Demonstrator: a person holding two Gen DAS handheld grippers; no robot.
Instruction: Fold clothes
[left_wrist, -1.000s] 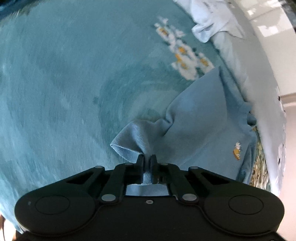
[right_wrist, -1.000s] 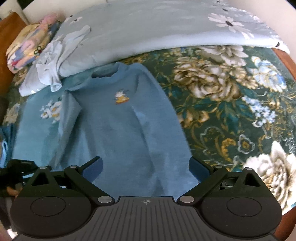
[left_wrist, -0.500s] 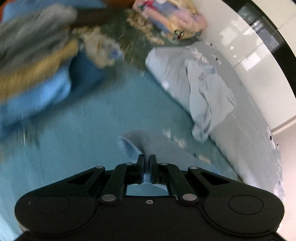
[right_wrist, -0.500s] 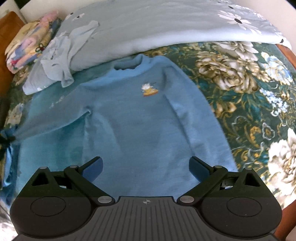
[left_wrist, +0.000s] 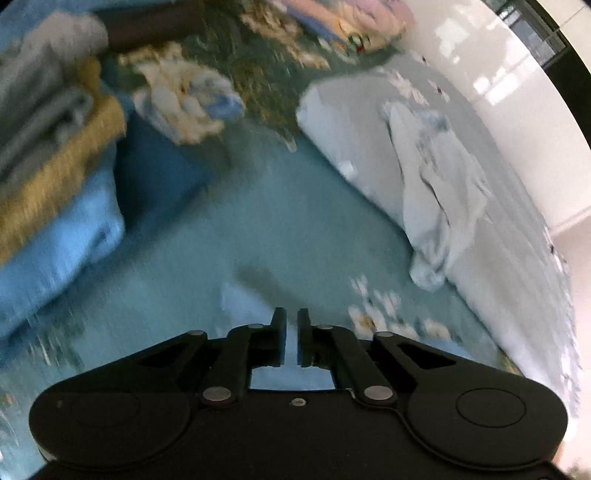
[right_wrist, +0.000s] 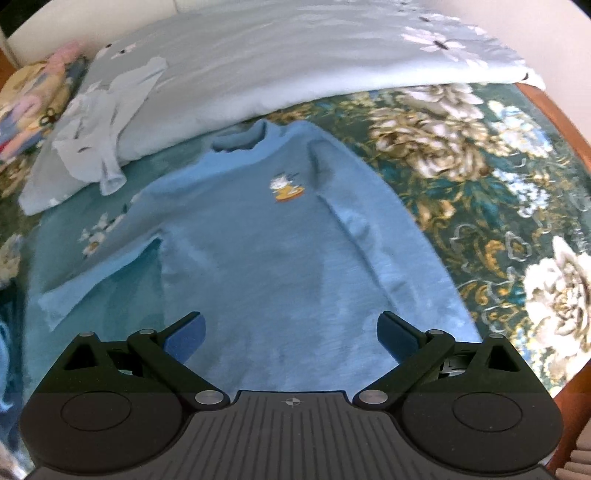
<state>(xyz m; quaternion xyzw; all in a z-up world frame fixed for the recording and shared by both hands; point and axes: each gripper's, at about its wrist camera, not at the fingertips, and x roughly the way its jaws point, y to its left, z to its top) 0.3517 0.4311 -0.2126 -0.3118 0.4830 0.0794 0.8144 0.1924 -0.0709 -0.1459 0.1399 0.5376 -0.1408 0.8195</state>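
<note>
A light blue sweater (right_wrist: 258, 258) with a small cartoon emblem (right_wrist: 286, 186) lies face up on the bed, collar at the far end. Its left sleeve (right_wrist: 92, 273) is stretched out flat to the left. My right gripper (right_wrist: 291, 325) hangs open above the sweater's lower part, holding nothing. In the blurred left wrist view my left gripper (left_wrist: 291, 325) still pinches the sleeve's light blue cloth (left_wrist: 243, 302) in a narrow gap, and its jaws are starting to open. The left gripper is not seen in the right wrist view.
A teal blanket (left_wrist: 295, 221) lies under the sleeve, on a dark green flowered bedspread (right_wrist: 480, 192). A pale blue duvet (right_wrist: 295, 55) with a pale garment (right_wrist: 107, 140) lies behind. Folded clothes (left_wrist: 55, 166) are stacked at the left. The wooden bed edge (right_wrist: 576, 155) runs on the right.
My left gripper drew the sleeve from across the sweater's body out to the left, so it now lies stretched flat. The right gripper shifted sideways and stayed open.
</note>
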